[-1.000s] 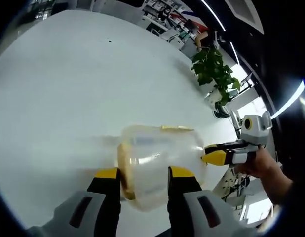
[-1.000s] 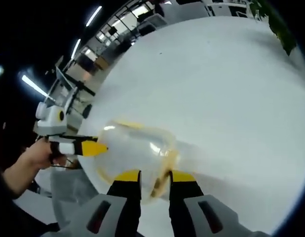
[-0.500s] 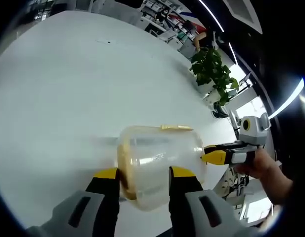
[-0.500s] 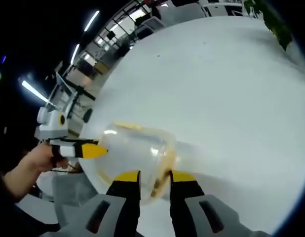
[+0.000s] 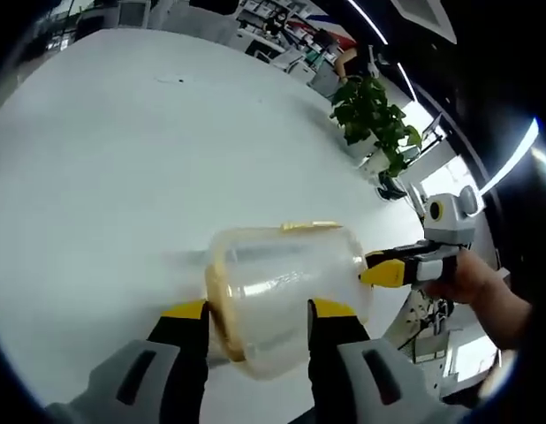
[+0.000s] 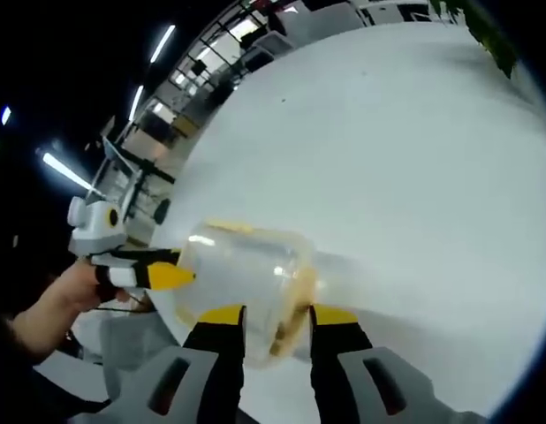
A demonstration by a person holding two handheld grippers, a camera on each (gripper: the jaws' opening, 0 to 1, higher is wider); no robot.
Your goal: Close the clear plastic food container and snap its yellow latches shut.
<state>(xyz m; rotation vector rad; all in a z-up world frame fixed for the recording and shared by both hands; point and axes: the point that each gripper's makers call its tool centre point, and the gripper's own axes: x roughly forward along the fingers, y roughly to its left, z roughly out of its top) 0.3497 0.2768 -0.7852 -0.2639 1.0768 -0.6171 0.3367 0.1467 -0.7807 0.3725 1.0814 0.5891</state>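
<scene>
The clear plastic container (image 5: 282,283) lies on its side just above the white table (image 5: 123,159), with a yellow latch (image 5: 308,227) along its upper edge and a yellow rim by my left jaw. My left gripper (image 5: 255,309) has a jaw on each side of it and is shut on it. My right gripper (image 5: 370,276) meets its far end from the right. In the right gripper view the container (image 6: 242,274) sits between the jaws of my right gripper (image 6: 277,314), which is shut on it. There my left gripper (image 6: 180,278) touches its left end.
A potted plant (image 5: 370,124) stands past the table's far edge, with office furniture behind it. A hand (image 5: 472,283) holds the right gripper, and another hand (image 6: 61,300) holds the left one. The wide white tabletop (image 6: 388,132) stretches beyond the container.
Both views have drifted slightly. The container stays held between both grippers in nearly the same pose.
</scene>
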